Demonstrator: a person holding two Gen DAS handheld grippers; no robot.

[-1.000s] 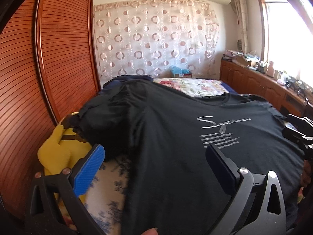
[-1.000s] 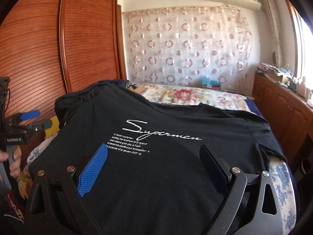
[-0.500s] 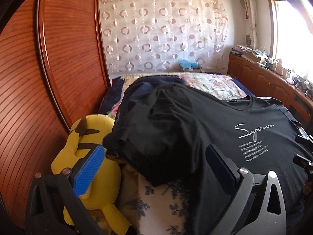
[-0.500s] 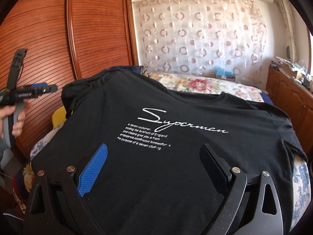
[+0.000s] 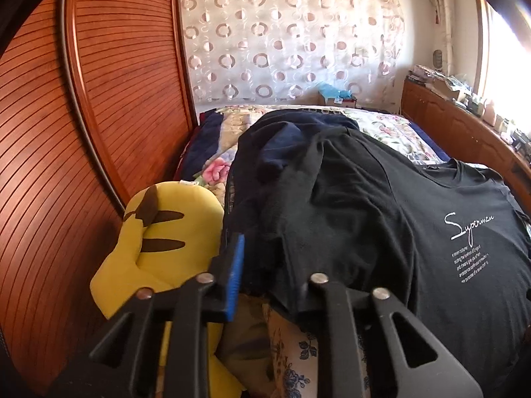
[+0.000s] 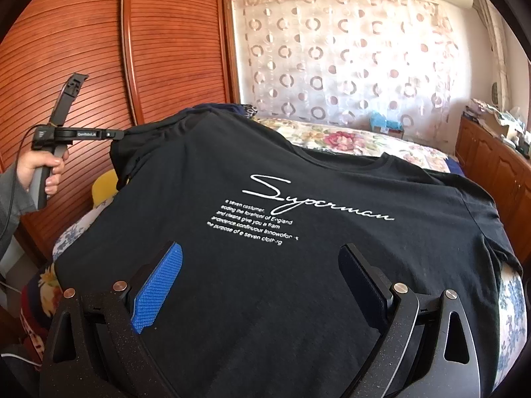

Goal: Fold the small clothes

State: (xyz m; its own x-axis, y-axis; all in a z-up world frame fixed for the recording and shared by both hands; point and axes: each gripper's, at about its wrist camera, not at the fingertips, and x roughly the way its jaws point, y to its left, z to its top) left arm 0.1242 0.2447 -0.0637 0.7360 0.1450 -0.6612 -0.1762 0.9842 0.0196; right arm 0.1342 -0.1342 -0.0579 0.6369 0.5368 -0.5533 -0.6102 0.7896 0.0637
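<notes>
A black T-shirt (image 6: 298, 265) with white "Superman" script lies spread face up on the bed. My left gripper (image 5: 272, 262) is at the shirt's left sleeve (image 5: 298, 232); its jaws are closing with sleeve fabric bunched between the blue pad and the other finger. In the right wrist view the left gripper (image 6: 114, 134) meets that sleeve corner, held by a person's hand (image 6: 43, 165). My right gripper (image 6: 260, 252) hovers open over the shirt's lower part, nothing between its fingers.
A yellow plush toy (image 5: 159, 248) lies left of the shirt against the slatted wooden wardrobe (image 5: 99, 132). A dark blue garment (image 5: 298, 129) lies under the shirt's far edge on the floral bedspread (image 5: 381, 126). A wooden cabinet (image 5: 464, 132) runs along the right.
My left gripper swept left from over the shirt's body to its sleeve, and its jaws went from wide open to nearly closed on the fabric. The right gripper stayed open, almost still.
</notes>
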